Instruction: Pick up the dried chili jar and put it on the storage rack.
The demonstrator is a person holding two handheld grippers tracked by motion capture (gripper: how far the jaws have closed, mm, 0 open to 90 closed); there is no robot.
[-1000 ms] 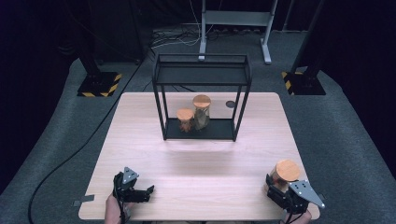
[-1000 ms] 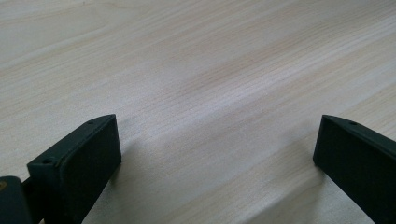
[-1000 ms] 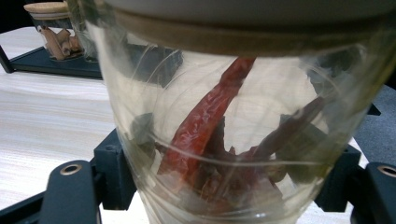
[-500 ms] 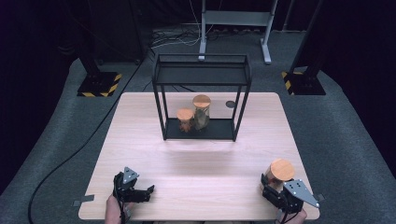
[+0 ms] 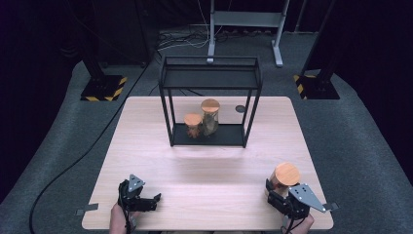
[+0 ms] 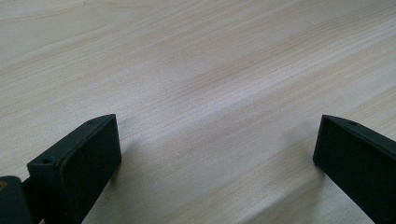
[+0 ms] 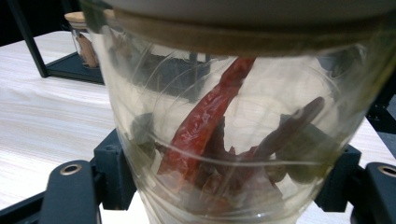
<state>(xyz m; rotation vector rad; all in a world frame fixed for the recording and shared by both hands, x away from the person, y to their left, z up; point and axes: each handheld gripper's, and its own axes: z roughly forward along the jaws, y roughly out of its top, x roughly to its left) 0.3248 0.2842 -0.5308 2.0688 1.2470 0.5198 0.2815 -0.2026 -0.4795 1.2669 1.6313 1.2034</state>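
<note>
A glass jar [image 5: 286, 174] with a wooden lid stands near the table's front right corner, and my right gripper [image 5: 273, 191] is shut on its lower part. In the right gripper view the jar [image 7: 233, 140] holds dried red chillies, and the black fingers [image 7: 114, 172] press on both sides of it. My left gripper [image 5: 155, 201] rests low at the front left, its jaws wide open. Bare wood lies between them in the left gripper view [image 6: 215, 149].
A black metal rack [image 5: 209, 73] stands at the table's far middle. A short jar [image 5: 193, 124] and a taller jar [image 5: 210, 114] sit on its bottom shelf. A small dark disc [image 5: 239, 108] lies behind it. Cables run across the floor.
My right gripper has shifted a little to the left with the jar in it. The left gripper has stayed in place.
</note>
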